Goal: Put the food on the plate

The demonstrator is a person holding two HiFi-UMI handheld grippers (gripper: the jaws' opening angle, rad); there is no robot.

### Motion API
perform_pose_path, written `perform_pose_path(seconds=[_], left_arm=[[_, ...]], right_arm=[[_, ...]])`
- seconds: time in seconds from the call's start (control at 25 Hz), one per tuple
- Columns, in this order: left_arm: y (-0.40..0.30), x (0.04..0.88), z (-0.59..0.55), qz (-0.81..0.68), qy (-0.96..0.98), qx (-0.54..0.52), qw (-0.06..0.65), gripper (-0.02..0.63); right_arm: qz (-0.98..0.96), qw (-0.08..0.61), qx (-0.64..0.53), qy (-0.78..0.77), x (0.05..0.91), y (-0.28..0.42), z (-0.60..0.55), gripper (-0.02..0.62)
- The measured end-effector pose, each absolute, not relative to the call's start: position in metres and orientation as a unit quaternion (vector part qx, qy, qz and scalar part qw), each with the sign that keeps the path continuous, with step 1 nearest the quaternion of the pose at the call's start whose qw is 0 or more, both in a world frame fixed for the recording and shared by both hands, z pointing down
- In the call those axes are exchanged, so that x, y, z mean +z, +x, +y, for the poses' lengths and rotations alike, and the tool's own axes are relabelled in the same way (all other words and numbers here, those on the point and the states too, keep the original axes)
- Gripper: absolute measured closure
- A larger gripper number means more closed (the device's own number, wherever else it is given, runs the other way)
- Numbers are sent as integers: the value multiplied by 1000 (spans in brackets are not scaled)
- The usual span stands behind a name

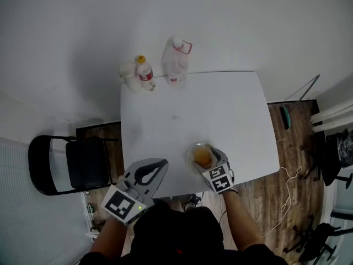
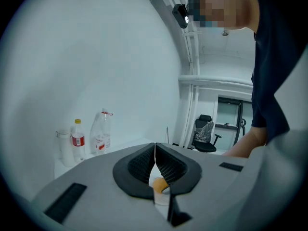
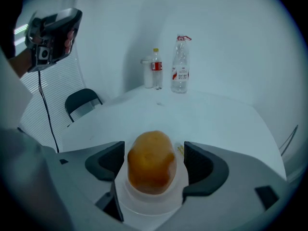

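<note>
Resting on the plate point(image 3: 150, 205) at the near edge of the table point(image 1: 220, 109), toward the right corner: the food point(image 3: 150, 162) (golden-brown, rounded). Flanked by the right gripper point(image 1: 207, 154), jaws spread and released. Over the near left corner, the left gripper point(image 2: 155, 150), clenched on nothing. At the far left corner, bottles point(image 1: 144, 70).

Most of the plate point(image 2: 161, 197) and the orange food point(image 2: 160, 185) is hidden behind the left gripper point(image 2: 155, 160), whose jaws are pressed together. Print on the far bottles point(image 1: 145, 73) cannot be read.
</note>
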State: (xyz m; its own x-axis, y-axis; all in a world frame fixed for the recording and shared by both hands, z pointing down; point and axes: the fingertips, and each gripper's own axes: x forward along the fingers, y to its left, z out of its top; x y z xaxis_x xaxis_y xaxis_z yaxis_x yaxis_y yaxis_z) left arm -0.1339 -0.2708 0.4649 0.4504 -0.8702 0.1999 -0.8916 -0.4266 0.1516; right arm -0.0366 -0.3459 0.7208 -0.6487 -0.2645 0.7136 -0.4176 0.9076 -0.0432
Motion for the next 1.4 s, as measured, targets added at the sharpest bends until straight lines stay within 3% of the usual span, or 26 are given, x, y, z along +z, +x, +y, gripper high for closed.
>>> perform_pose_path(seconds=[0.48, 0.56, 0.68, 0.76, 0.92, 1.4], left_arm=[[-112, 433, -276, -508, 855, 43, 94, 583], [-106, 424, -277, -507, 857, 39, 88, 583], [-96, 403, -279, -499, 865, 20, 57, 583], [-90, 392, -281, -495, 867, 18, 43, 583], [-80, 371, -283, -487, 873, -1, 17, 583], [-59, 352, -291, -481, 877, -10, 1, 583]], right_arm=[[-953, 146, 87, 250, 535, -10, -365, 230], [-956, 120, 71, 257, 505, -3, -362, 286], [-954, 79, 35, 287, 460, 12, -360, 454], [-954, 51, 15, 293, 431, 20, -355, 514], [-960, 1, -23, 280, 381, 29, -337, 551], [-948, -9, -46, 314, 339, 53, -341, 574]])
